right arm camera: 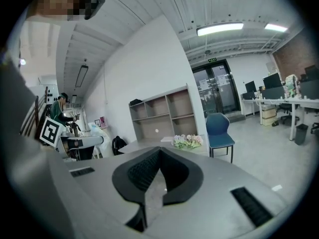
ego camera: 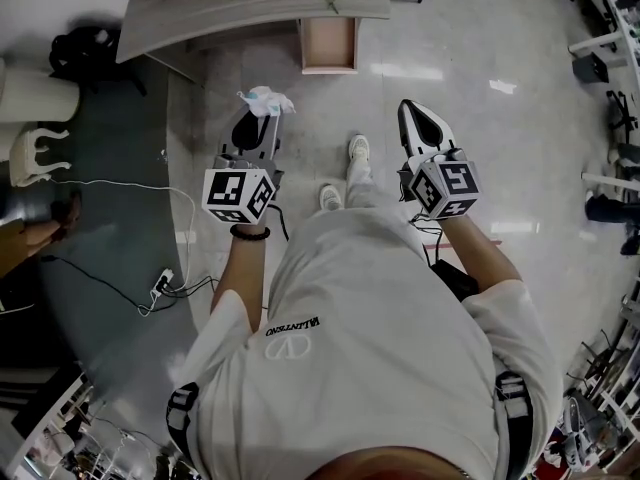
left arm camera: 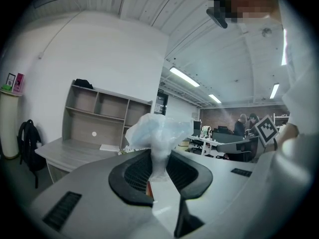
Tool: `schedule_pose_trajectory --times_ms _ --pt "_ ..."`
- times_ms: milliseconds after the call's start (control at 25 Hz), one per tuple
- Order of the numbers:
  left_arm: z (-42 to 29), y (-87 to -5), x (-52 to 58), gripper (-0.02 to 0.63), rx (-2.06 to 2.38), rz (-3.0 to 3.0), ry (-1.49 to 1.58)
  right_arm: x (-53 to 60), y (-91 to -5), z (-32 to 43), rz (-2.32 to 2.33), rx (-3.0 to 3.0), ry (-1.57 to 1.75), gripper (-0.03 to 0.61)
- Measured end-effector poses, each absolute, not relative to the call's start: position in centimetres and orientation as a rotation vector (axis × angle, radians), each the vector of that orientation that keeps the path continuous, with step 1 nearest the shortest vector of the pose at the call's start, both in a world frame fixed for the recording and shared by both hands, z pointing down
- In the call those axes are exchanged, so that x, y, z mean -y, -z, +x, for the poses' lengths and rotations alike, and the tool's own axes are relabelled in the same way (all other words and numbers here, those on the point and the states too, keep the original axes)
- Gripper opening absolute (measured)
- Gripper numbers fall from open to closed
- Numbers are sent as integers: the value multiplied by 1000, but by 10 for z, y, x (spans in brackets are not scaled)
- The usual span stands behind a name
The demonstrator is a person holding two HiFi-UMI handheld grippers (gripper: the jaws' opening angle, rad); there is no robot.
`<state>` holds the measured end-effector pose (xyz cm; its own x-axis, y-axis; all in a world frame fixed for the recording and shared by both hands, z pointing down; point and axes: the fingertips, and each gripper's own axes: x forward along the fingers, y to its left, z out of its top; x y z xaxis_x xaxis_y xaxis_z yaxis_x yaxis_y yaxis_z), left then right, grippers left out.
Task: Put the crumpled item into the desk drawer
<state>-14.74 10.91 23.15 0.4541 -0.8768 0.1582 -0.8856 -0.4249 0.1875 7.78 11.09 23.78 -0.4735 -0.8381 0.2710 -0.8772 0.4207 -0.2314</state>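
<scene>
You are pinching the crumpled item (ego camera: 266, 100) at the tips of your left hand-held gripper (ego camera: 261, 118), so it is sticking out ahead, free to drop. Your right hand-held gripper (ego camera: 413, 110) is carrying nothing, its jaws pressed together. The drawer (ego camera: 329, 46) is standing ahead of both, apparently open.

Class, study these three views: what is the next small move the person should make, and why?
Probably carry the left gripper forward toward the open light-wood drawer under the grey desk. Its jaws grip the crumpled pale-blue-and-white wad, yet the drawer lies ahead across the floor, apart from it. The right gripper is shut, empty.
</scene>
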Motion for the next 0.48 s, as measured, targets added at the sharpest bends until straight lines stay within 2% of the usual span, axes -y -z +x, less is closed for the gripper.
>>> schedule_pose_trajectory --times_ms 480 --pt "-94 -252 -28 84 1489 2442 -124 -18 -252 105 1459 2558 -538 -2"
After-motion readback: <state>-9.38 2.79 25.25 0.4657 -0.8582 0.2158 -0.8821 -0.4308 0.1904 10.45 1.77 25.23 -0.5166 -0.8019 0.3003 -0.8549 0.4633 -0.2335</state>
